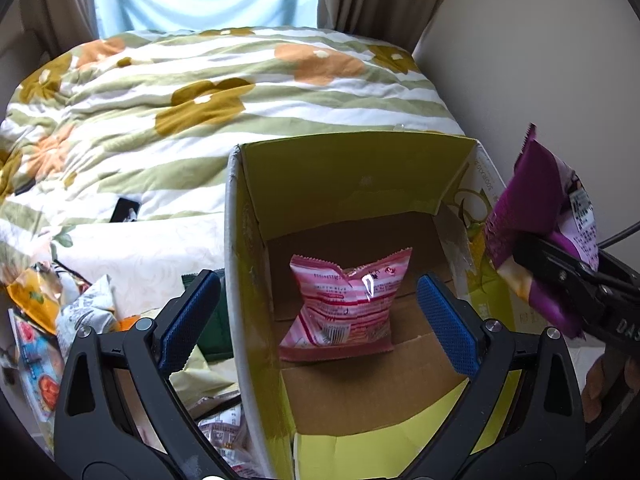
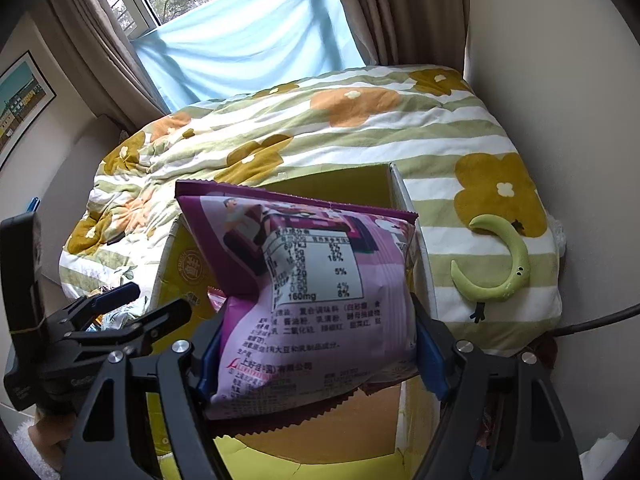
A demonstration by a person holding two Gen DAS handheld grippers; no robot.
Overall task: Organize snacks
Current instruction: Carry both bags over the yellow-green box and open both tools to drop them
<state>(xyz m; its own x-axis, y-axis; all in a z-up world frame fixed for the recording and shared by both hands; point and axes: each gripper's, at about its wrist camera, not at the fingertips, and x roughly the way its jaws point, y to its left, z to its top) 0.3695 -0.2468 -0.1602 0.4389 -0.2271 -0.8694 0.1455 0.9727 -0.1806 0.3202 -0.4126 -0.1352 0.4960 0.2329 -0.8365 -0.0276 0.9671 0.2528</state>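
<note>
The bed [image 1: 240,92] carries your open cardboard box [image 1: 352,176]; one pink packet [image 1: 344,308] lies on its floor. Your left gripper [image 1: 320,320] stands spread and empty above it. Your right gripper [image 2: 320,344] pinches the purple bag [image 2: 320,280], seemingly over the box: lower, then release.

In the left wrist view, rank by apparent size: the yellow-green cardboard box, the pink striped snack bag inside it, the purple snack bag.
1. Yellow-green cardboard box, by far the largest.
2. and 3. Pink striped snack bag and purple snack bag: unsure. They look alike, and the right gripper partly hides the purple one.
</note>
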